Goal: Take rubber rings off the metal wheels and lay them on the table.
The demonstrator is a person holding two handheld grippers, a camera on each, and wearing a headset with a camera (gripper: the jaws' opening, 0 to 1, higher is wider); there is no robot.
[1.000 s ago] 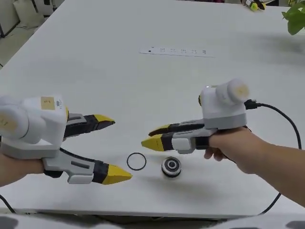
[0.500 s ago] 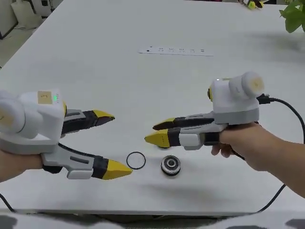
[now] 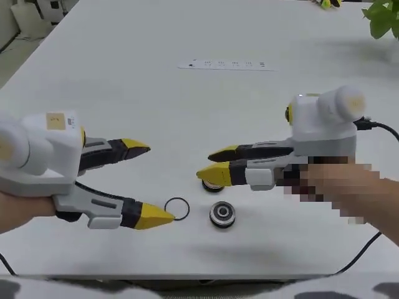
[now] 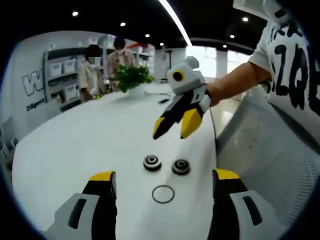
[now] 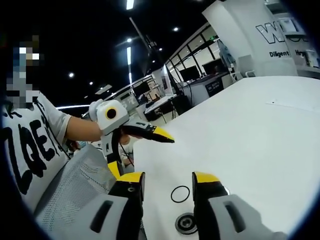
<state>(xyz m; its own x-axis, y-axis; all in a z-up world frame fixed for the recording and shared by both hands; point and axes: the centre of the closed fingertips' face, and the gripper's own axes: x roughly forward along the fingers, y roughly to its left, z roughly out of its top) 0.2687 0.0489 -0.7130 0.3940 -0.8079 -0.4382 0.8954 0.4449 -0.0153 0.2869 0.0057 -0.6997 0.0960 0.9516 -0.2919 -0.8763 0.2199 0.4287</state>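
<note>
Two wheels: the near wheel (image 3: pixel 223 213) lies flat close to the front edge of the table (image 3: pixel 187 106). The far wheel (image 3: pixel 213 185) sits just beyond it, partly hidden behind the lower jaw of the right gripper (image 3: pixel 209 165).
Ring: a thin black rubber ring (image 3: pixel 177 208) lies flat on the table, just left of the near wheel and apart from it.
Left gripper: the left gripper (image 3: pixel 156 182) has its jaws spread wide and holds nothing. Its lower yellow tip is just beside the ring in the head view; whether they touch cannot be told. In the left gripper view the ring lies ahead, between the two jaws.
Right gripper: jaws are parted a little with nothing between them. It hangs above the wheels and points left toward the other gripper.
Far side: a white power strip (image 3: pixel 225 65) lies across the middle of the table, well apart from the wheels. Green leaves (image 3: pixel 380 15) show at the far right corner.
Cable: a black cable (image 3: pixel 381 128) leaves the back of the right gripper toward the right.
</note>
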